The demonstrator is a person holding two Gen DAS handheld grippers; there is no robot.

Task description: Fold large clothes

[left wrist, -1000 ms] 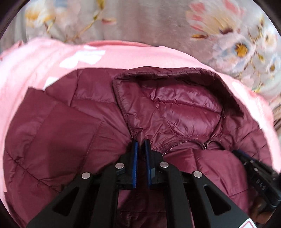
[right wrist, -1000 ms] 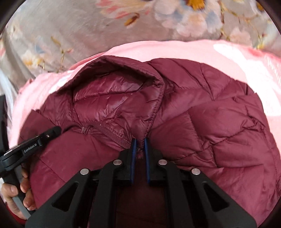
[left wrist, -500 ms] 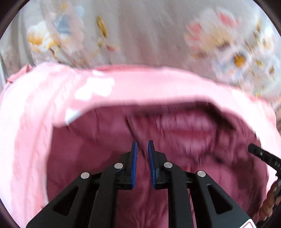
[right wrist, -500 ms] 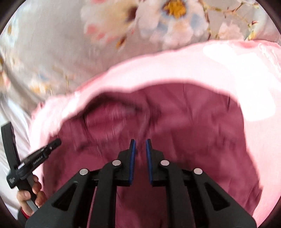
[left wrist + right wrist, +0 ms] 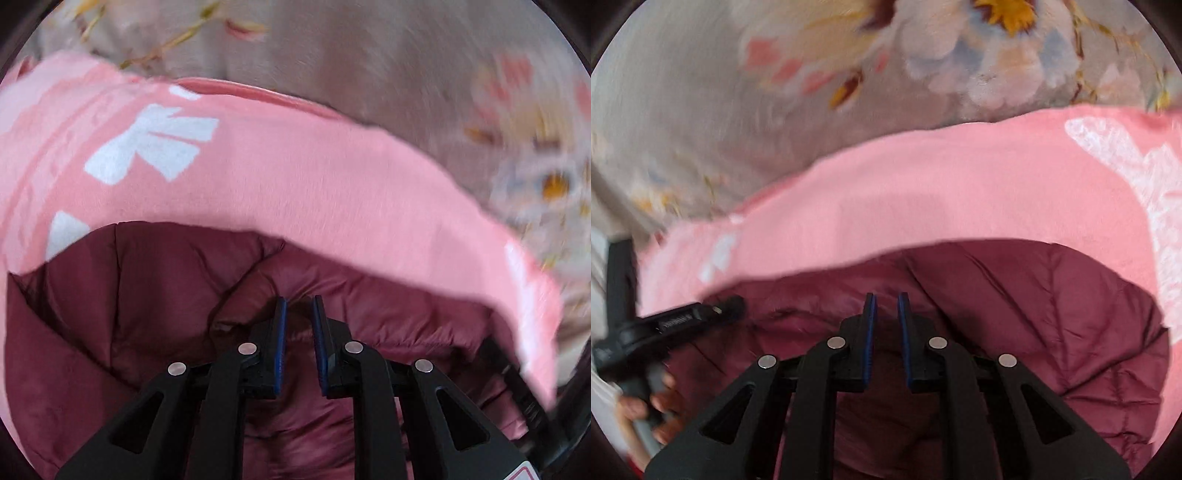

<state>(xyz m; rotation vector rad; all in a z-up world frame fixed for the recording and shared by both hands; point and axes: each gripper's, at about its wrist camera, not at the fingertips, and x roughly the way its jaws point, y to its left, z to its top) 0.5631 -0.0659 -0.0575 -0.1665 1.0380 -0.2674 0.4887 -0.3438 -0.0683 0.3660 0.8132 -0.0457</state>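
Each hand-held gripper, left (image 5: pixel 298 325) and right (image 5: pixel 885 317), pinches the maroon jacket (image 5: pixel 110 314) over the pink garment (image 5: pixel 295 177) on the bed (image 5: pixel 701 92); slippery fabric may slide free mid-fold.

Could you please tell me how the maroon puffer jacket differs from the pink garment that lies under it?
The maroon puffer jacket is dark, quilted with stitched seams and puffy; the pink garment is pale, smooth and flat. The jacket is plain, while the pink garment carries white printed shapes. The jacket lies on top, nearer both grippers; the pink garment spreads beyond its far edge. Both rest on the same floral cloth.
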